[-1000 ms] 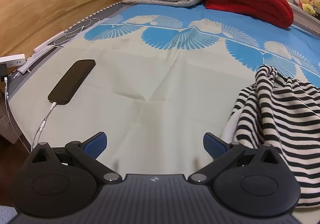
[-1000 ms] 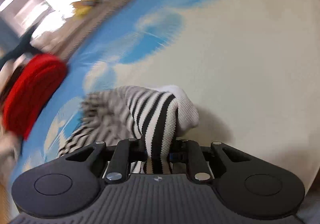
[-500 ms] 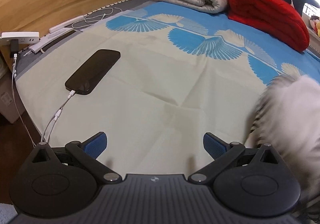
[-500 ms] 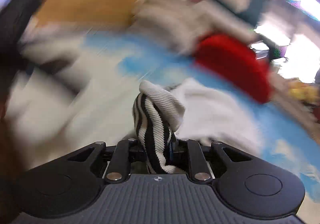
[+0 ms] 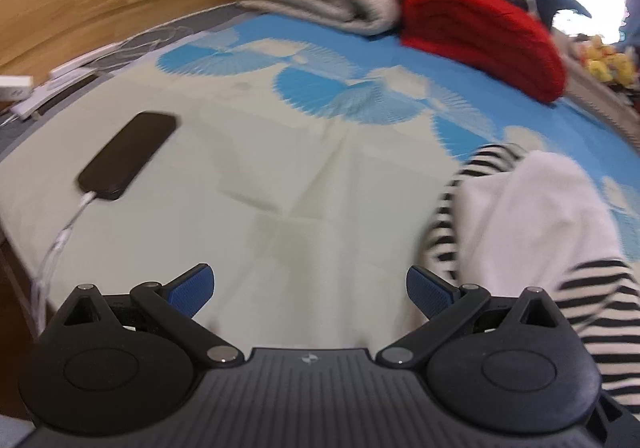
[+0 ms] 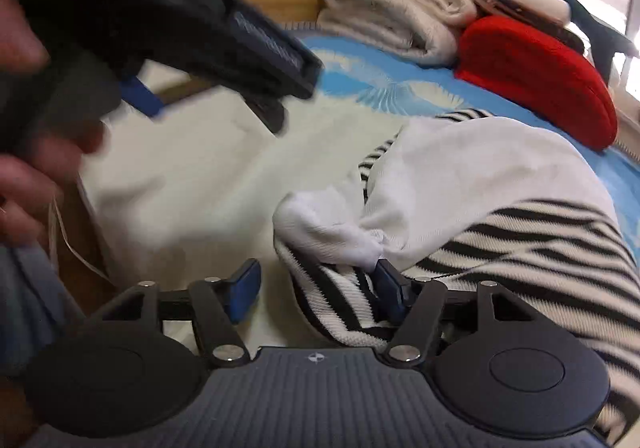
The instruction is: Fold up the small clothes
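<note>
Right tongs (image 6: 316, 294) opening, black-and-white striped knit garment (image 6: 500, 207) loose between pads; left tongs (image 5: 310, 288) wide open, empty.

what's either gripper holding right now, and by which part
Nothing. The left gripper is open and empty; the right gripper's jaws are opening off the striped garment's cuff.

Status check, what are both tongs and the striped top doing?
Left tongs open, empty. Right tongs opening, striped top loose between them, crumpled on the bed. Phone well clear.
</note>
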Demonstrator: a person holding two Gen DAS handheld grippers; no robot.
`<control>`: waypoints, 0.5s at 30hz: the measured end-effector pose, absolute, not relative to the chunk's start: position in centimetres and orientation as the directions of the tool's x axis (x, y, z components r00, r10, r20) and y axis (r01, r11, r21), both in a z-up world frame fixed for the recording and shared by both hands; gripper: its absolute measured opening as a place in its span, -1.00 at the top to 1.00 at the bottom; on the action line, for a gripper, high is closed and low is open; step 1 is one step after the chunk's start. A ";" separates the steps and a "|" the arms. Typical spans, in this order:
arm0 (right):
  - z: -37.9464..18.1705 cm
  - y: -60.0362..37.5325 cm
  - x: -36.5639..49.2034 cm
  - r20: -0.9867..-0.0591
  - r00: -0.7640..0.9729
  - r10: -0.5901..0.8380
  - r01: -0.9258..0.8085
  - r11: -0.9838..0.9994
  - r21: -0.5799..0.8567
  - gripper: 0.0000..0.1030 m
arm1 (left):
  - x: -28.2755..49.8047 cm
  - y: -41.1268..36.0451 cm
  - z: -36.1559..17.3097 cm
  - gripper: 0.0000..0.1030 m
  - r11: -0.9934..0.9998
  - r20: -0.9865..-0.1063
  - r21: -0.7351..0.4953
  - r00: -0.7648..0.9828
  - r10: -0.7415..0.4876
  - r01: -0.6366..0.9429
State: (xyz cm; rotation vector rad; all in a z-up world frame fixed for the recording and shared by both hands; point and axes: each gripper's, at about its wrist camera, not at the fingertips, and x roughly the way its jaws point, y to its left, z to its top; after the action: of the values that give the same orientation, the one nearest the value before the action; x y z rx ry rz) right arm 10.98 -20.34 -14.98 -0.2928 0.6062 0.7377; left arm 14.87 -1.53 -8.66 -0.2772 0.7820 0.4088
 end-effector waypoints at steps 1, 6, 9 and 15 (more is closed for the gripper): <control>-14.1 -21.3 10.9 -0.607 0.550 0.573 -0.701 0.713 0.037 -0.26 | 14.9 -2.1 -8.5 -0.99 0.899 -0.718 -0.102 0.657 0.230 -0.426; -7.1 -29.9 9.8 -0.496 0.571 0.654 -0.608 0.743 0.280 -0.20 | 15.0 -5.6 -7.5 -0.99 0.948 -0.663 -0.125 0.736 0.140 -0.293; -4.6 -34.5 10.4 -0.434 0.753 0.495 -0.473 0.865 0.166 -0.08 | 15.2 -7.9 -7.3 -0.99 0.968 -0.641 -0.118 0.761 0.098 -0.223; -9.1 -36.0 15.4 -0.599 0.709 0.373 -0.393 0.914 0.105 0.78 | 16.8 -10.6 -9.3 -0.99 0.979 -0.740 -0.151 0.672 -0.019 -0.138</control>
State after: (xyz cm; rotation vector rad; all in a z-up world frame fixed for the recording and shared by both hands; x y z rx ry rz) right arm 15.43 -35.99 -9.10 -0.0309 0.6578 0.4251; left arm 16.82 -10.56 -9.33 -0.2016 0.8329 0.0674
